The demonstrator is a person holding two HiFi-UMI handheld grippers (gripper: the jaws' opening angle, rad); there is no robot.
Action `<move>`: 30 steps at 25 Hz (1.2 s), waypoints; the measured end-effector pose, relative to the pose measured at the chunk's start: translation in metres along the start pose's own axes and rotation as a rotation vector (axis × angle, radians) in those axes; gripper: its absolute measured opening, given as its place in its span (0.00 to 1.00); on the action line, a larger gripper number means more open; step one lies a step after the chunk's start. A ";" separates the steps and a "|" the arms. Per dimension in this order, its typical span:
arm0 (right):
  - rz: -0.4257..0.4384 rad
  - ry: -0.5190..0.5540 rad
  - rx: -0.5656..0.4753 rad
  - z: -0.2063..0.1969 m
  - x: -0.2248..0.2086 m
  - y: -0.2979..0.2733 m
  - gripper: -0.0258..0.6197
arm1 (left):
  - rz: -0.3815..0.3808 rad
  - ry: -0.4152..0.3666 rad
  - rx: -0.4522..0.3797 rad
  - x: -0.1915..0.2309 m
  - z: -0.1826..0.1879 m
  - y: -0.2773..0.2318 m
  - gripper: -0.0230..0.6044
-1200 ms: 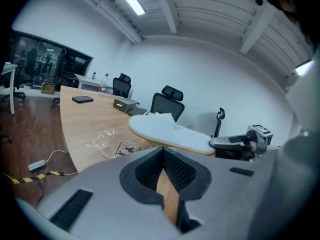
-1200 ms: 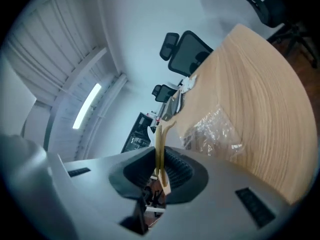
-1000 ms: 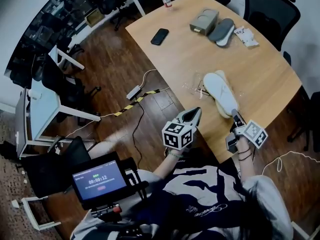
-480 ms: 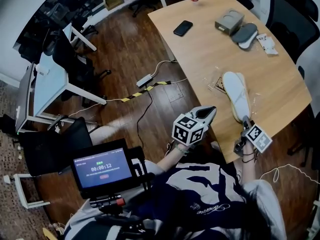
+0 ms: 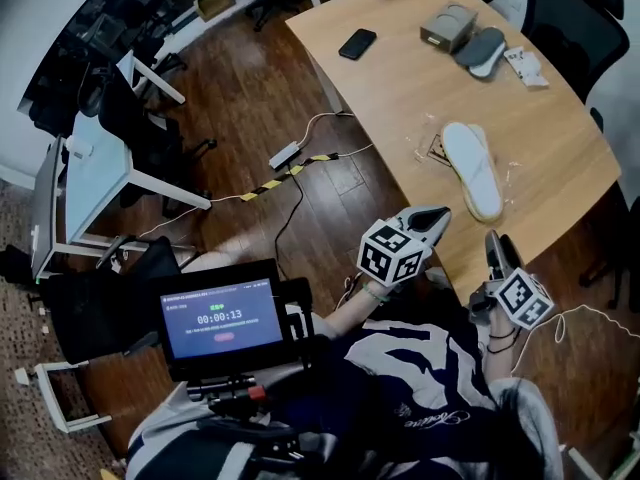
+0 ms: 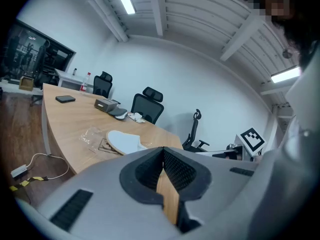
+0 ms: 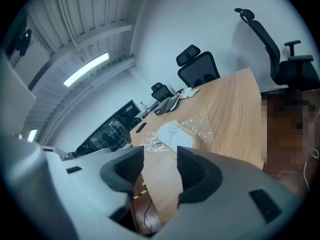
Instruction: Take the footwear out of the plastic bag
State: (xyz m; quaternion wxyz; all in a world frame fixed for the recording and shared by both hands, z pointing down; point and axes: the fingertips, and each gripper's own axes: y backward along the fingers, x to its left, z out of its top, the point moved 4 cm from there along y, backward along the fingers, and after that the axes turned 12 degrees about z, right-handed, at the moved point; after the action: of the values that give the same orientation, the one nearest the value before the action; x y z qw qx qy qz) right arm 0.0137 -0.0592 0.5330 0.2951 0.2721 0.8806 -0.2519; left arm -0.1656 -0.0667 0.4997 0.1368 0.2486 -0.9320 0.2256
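The person is holding both grippers just off the near edge of the wooden table (image 5: 400, 98), at about 5 o'clock in the head view. The left gripper (image 6: 162, 151) is keeping its jaws pressed together, with nothing between them; only the table edge is showing behind the seam. The right gripper (image 7: 160, 156) is holding its jaws wide apart, and nothing is sitting in the gap. Its tips are pointing toward the table, short of the edge and touching nothing.

The footwear (image 5: 473, 168), a white slipper with a tan rim, is lying flat on the table at about 2 o'clock in the head view, near the near edge and apart from both grippers. The clear plastic bag (image 7: 200, 125) is lying crumpled under and beside it, spreading toward 9 o'clock of the slipper. Whether any part of the slipper is inside the bag is not clear.

Farther up the table, at about 1 o'clock, a grey box (image 5: 446, 26) is sitting just beside a grey slipper (image 5: 483, 50). A dark phone (image 5: 357, 43) is lying at about 12 o'clock. A screen (image 5: 222, 318) is glowing at about 7 o'clock, near the person's body.
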 end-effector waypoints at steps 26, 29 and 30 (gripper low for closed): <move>0.246 0.105 0.018 -0.111 0.079 0.247 0.35 | -0.020 0.032 0.062 -0.200 -0.135 0.132 0.05; 0.249 0.113 0.002 -0.116 0.090 0.254 0.33 | -0.009 0.021 0.041 -0.204 -0.132 0.145 0.05; 0.250 0.117 -0.004 -0.117 0.093 0.254 0.31 | -0.010 0.016 0.032 -0.205 -0.130 0.149 0.05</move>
State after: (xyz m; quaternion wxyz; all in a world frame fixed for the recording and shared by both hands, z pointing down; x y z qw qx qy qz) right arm 0.0655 0.2267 0.4817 0.2730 0.3934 0.8560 -0.1949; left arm -0.0534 0.1942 0.4845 0.1416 0.2535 -0.9258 0.2418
